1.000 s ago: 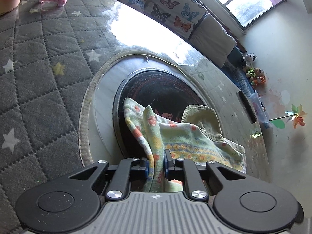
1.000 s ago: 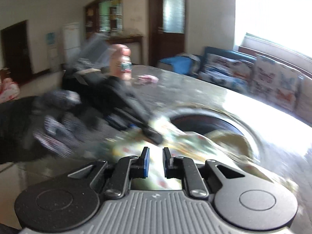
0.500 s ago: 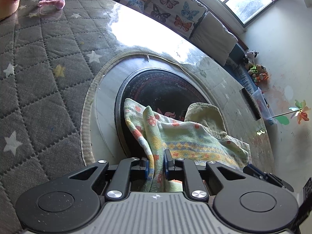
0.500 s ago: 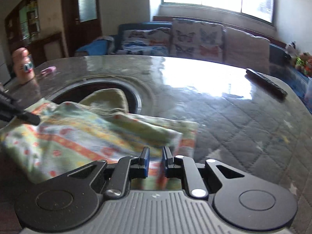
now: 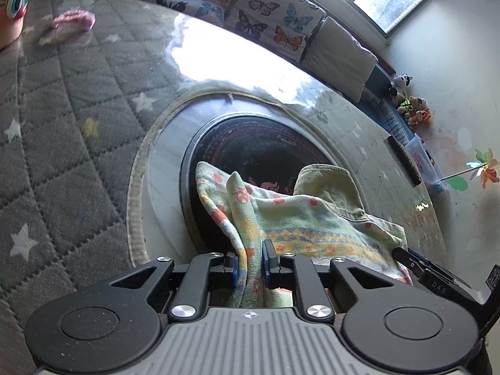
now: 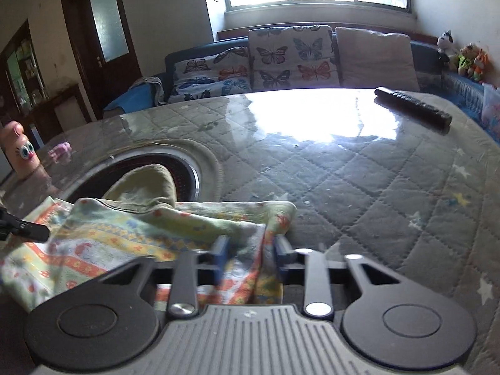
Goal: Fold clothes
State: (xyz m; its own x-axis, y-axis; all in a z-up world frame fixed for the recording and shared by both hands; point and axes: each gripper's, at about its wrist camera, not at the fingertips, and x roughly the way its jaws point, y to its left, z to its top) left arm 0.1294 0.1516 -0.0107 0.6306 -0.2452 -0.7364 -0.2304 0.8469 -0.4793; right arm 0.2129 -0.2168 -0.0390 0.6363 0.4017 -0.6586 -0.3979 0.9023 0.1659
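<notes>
A pale green patterned garment (image 5: 300,218) with orange and yellow bands lies partly folded on the glass-topped table, over the dark round inset (image 5: 256,147). My left gripper (image 5: 249,257) is shut on a bunched edge of the garment. In the right wrist view the garment (image 6: 131,234) spreads to the left, and my right gripper (image 6: 250,254) has its jaws apart around the garment's right corner fold. The left gripper's tip (image 6: 28,229) shows at the left edge of that view. The right gripper's tip (image 5: 418,264) shows at the garment's far corner in the left wrist view.
The table (image 6: 359,168) has a quilted grey star cover under glass. A black remote (image 6: 412,106) lies at the far right. A pink toy figure (image 6: 22,153) and a small pink item (image 6: 59,151) sit at the far left. A sofa with butterfly cushions (image 6: 290,56) stands behind.
My right gripper has swung from the left side to the garment's right corner and its jaws have opened wider around the cloth. My left gripper has kept its hold and barely moved.
</notes>
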